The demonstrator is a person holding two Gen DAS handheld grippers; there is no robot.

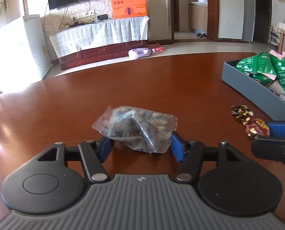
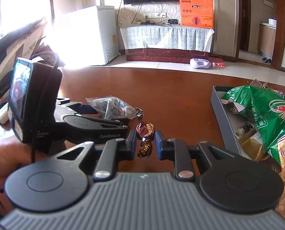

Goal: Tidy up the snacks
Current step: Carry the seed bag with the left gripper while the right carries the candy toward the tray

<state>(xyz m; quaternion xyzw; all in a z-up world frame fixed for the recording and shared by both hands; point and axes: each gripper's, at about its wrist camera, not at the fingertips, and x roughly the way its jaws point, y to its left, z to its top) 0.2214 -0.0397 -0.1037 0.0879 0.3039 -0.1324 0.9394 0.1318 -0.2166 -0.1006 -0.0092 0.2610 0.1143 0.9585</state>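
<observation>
My left gripper (image 1: 140, 145) straddled the clear packet of seeds (image 1: 136, 128) on the brown table (image 1: 123, 80), its blue pads spread beside the packet's edges, not yet squeezing as far as I could judge. My right gripper (image 2: 145, 143) had its pads close around the twist-wrapped candy (image 2: 145, 132); I couldn't tell whether they were gripping. I judged it best to close slowly on each wrapper's middle, lift straight, then carry toward the grey tray (image 2: 222, 115), already crowded with green snack bags (image 2: 265, 105).

Green snack bags (image 2: 263, 107); grey tray (image 1: 257, 90); brown-gold candy (image 2: 145, 134); blue fingers (image 1: 177, 149); reddish-brown table (image 1: 142, 80).
</observation>
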